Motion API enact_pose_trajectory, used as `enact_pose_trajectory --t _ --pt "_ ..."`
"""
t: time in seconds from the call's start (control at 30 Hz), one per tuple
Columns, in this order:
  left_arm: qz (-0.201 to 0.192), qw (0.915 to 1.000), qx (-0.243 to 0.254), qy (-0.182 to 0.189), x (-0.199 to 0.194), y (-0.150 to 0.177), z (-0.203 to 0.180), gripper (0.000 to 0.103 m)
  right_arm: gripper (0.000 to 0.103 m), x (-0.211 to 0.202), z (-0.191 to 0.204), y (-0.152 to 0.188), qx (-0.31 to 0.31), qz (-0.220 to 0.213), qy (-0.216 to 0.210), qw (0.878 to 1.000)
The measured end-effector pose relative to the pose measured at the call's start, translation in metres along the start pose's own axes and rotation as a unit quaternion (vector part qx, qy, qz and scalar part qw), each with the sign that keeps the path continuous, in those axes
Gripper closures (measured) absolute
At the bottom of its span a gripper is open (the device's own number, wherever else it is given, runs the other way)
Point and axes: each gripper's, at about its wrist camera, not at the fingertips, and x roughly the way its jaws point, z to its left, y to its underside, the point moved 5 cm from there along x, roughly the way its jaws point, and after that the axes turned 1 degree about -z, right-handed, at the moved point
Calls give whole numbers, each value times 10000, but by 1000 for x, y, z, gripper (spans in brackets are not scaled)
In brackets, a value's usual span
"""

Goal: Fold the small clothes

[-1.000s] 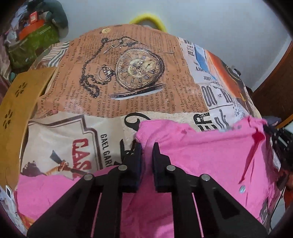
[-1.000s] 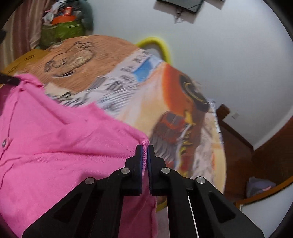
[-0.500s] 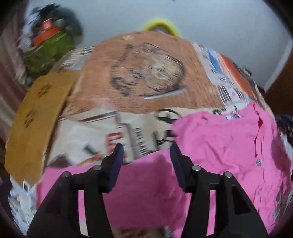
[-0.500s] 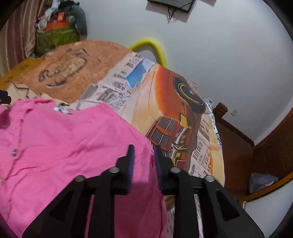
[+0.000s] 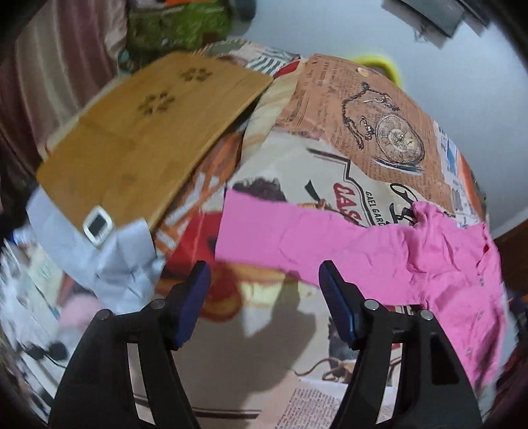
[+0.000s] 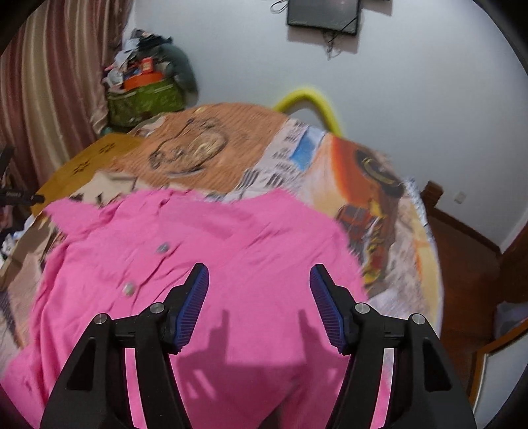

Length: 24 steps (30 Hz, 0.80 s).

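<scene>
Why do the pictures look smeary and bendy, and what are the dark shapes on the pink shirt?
Left wrist view: the edges smear, the lens bulges the bedspread. Right wrist view: pink shirt blurry; the dark shapes are shadows of the right gripper fingers.

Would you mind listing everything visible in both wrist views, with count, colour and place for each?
pink shirt: one, pink with small pale buttons, spread on the bedcover, one sleeve stretched out flat.
bedcover: one, orange and cream collage print with a pocket watch, lettering and a truck, over the bed.
wooden board: one, tan with paw-shaped cutouts, at the bed's far left edge.
pale cloth: one, light blue-grey, crumpled below the board.
green bag: one, green, stuffed with clutter, against the wall by the curtain.
curtain: one, striped brownish pink, left side.
dark screen: one, black, on the white wall.
yellow hoop: one, yellow, behind the bed.
left gripper: one, black with blue pads, jaws opening, nothing between them.
right gripper: one, black with blue pads, jaws opening above the shirt.
</scene>
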Motion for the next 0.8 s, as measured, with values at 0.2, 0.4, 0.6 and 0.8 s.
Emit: enact_pose_trajectory --t 0.2,0.4,0.6,0.8 --pt "263 9942 -850 605 28 4 10 36 43 24 15 26 -36 368 -124 9992" --pt "162 9957 -908 128 53 -8 12 78 43 38 18 39 -9 473 -242 9986" --pt "-418 9938 -243 -997 49 -11 16 99 39 43 11 45 450 486 -624 9959" --pt "-834 9854 -76 -1483 21 -26 30 99 36 42 10 49 558 397 -695 9952"
